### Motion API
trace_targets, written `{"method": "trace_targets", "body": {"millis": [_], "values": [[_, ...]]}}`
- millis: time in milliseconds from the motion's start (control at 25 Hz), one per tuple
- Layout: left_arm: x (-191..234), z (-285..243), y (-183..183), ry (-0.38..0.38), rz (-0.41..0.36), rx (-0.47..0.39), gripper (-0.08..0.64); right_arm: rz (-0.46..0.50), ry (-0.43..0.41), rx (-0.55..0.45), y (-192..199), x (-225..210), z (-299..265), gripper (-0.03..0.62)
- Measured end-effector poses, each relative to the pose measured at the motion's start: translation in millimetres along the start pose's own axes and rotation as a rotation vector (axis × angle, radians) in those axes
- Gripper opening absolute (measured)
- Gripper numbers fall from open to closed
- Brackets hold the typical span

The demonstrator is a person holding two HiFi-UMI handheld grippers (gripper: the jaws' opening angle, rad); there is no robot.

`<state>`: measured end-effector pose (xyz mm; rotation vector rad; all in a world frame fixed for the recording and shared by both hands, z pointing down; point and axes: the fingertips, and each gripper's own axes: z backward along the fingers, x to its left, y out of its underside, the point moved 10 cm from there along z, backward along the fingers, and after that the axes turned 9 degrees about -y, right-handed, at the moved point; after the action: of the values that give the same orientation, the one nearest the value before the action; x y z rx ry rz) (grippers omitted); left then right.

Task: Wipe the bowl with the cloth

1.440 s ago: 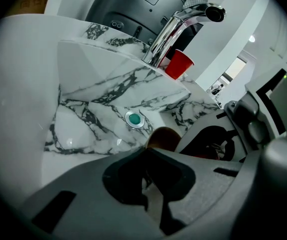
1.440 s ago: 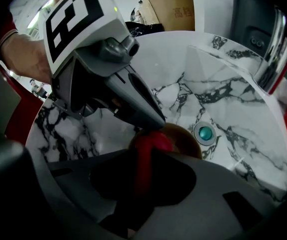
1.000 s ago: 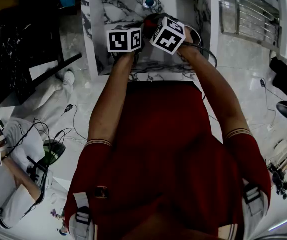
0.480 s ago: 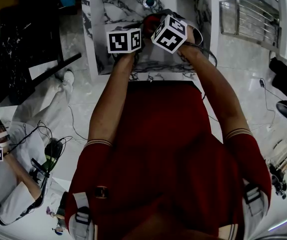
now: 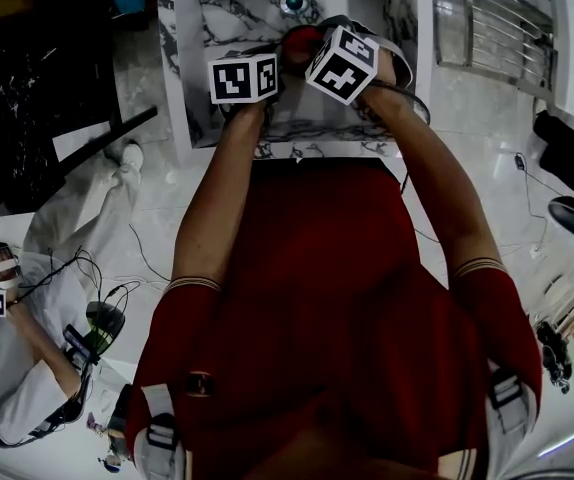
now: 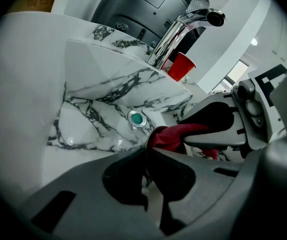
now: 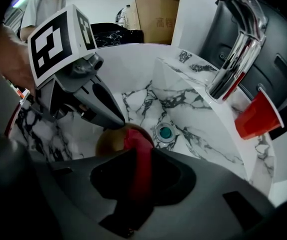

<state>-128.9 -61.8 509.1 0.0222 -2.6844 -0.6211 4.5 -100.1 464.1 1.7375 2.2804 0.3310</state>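
Gripping a fold of the red cloth (image 7: 135, 143), the right gripper (image 7: 142, 156) has its jaws pinched together on it and presses the free end against the brown bowl (image 7: 106, 143). The left gripper (image 6: 146, 151) is clamped down on a thin pale edge, which I take to be the bowl's rim, and holds the bowl above the marble sink (image 7: 183, 104) near the drain (image 7: 164, 132). Wiping looks under way, not finished; I can't tell how much of the bowl is clean. A red cup (image 7: 257, 116) stands by the tap (image 7: 233, 59).
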Motion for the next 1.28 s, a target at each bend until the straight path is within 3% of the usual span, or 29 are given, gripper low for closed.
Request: {"method": "trace_targets", "body": {"millis": [840, 1280], "values": [[2.9, -0.4, 2.1, -0.008, 0.018, -0.004, 0.015, 0.01, -0.171, 0.13, 18.4, 26.5, 6.8, 0.089], [-0.3, 2.4, 3.2, -0.004, 0.032, -0.008, 0.015, 0.039, -0.272, 0.081, 7.5, 42.0, 3.4, 0.089]]}}
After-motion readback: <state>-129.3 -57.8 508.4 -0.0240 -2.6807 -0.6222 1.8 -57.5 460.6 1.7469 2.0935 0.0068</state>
